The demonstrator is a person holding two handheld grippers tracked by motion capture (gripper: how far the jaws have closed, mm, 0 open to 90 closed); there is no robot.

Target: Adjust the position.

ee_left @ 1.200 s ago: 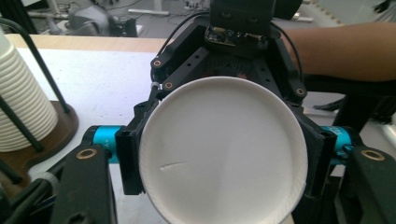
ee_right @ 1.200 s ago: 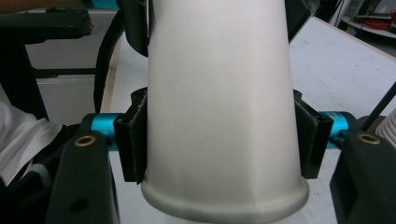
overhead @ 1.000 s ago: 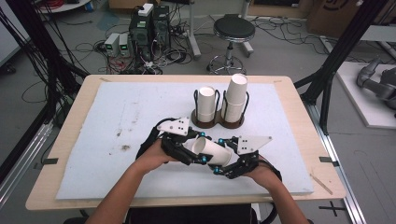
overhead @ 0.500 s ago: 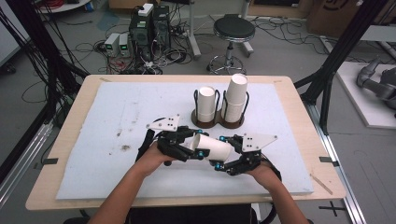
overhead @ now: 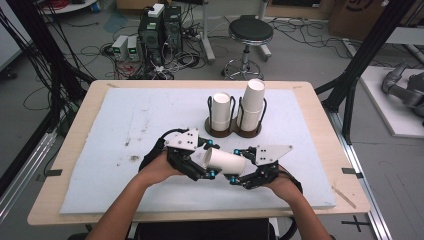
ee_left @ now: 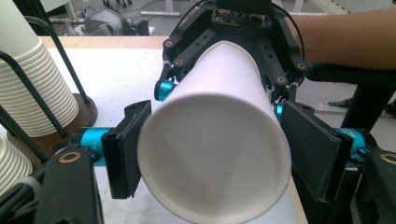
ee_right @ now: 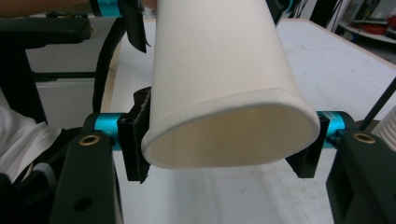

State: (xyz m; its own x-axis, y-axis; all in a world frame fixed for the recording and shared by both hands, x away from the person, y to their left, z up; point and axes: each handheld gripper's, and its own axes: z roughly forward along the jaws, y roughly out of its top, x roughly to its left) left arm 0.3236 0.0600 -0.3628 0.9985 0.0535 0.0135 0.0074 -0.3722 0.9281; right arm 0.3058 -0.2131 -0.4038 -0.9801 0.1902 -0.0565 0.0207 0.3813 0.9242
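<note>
Worktop (overhead: 320, 115) of pale wood, covered by a white foam sheet (overhead: 125, 130) with dark smudges toward 9 o'clock. Seen from the high view: white paper cup (overhead: 226, 161) lying on its side, lifted above the sheet at about 6 o'clock, held between two hand-held tools. Left claw (overhead: 212, 172) at the cup's 9 o'clock end, gripped by a hand (overhead: 157, 169); right claw (overhead: 234, 179) at the cup's 3 o'clock end, gripped by the other hand (overhead: 284, 186). Grey three-cornered plates topping both tools.

Behind, toward 12 o'clock: dark brown double holder with black wire uprights (overhead: 235, 131), carrying two upright stacks of white paper cups (overhead: 220, 111), the stack at 3 o'clock taller than its neighbour.

Left gripper view: left claw (ee_left: 210, 161) set partly apart, black pads (ee_left: 125, 149) touching both sides of the cup (ee_left: 215, 158) at its round end nearest the camera; right tool's black body closed round the far end at 12 o'clock; stacked cups (ee_left: 32, 88) at 9 o'clock.

Right gripper view: right claw (ee_right: 224, 142) pressing the cup (ee_right: 219, 84) from both sides, its near end squashed from round into a flattened oval. Cup gripped by both claws at once, clear of the sheet.

Beyond the worktop: black round stool (overhead: 247, 34) and computer boxes with cables (overhead: 160, 30) on the floor.
</note>
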